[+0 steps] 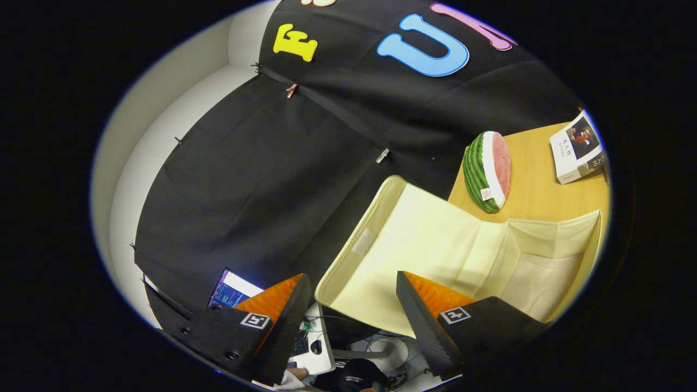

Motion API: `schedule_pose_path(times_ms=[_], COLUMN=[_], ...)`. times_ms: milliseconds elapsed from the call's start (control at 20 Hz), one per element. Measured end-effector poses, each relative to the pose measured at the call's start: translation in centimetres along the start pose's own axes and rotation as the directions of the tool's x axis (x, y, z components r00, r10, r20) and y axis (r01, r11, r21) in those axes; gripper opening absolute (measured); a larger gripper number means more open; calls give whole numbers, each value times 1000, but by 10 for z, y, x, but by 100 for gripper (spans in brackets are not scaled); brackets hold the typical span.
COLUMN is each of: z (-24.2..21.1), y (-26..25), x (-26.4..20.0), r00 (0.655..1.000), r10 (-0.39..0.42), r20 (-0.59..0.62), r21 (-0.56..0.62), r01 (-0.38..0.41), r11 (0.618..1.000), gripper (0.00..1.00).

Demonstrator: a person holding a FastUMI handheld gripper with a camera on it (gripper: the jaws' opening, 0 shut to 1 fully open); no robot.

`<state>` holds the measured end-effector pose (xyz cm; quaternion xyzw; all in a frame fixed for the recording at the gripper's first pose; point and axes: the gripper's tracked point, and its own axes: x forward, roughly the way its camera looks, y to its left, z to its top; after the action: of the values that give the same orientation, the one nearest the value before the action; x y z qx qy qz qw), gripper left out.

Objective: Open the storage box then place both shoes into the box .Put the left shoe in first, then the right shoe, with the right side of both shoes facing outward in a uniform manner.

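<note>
The gripper (354, 305) is hanging with its fingers spread wide and nothing between them, tilted so the whole scene is leaning to one side. Just ahead of the fingers, the storage box (550, 239) is sitting open on a wooden table (536, 190), its pale yellow lid (425, 245) lying flung back toward the left, with the right finger overlapping the lid's near edge. The inside of the box is showing bare fabric walls and no shoes. Beyond the box, a watermelon-slice cushion (487, 171) is standing on the table, and farther right a book (577, 147) is lying near the table's far corner. Between and below the fingers, a desk with a lit screen (231, 291), a keyboard and a mouse (316, 346) is showing, well apart from the box.
</note>
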<state>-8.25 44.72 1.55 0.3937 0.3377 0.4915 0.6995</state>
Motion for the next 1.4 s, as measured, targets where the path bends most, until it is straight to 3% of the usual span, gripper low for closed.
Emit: schedule_pose_path(times_ms=[300, 500, 600, 700, 950, 1000, 1200, 1300, 1400], z=[26, 36, 36, 30, -30, -42, -84, -104, -115], y=[-39, -94, -133, -179, -256, -268, -311, -332, -353], x=[-75, -155, -197, -235, -314, -325, -337, -338, -342], r00=[982, 924, 865, 790, 614, 581, 522, 495, 444], r10=[-127, -295, -405, -524, -746, -781, -846, -866, -896], r20=[141, 243, 296, 320, 258, 229, 112, 69, 30], r21=[-114, -107, -118, -124, -97, -88, -69, -86, -139], r01=[144, 328, 454, 583, 785, 811, 853, 868, 889], r11=[983, 939, 883, 803, 612, 578, 517, 490, 436], gripper=[97, 97, 97, 97, 97, 97, 95, 85, 75])
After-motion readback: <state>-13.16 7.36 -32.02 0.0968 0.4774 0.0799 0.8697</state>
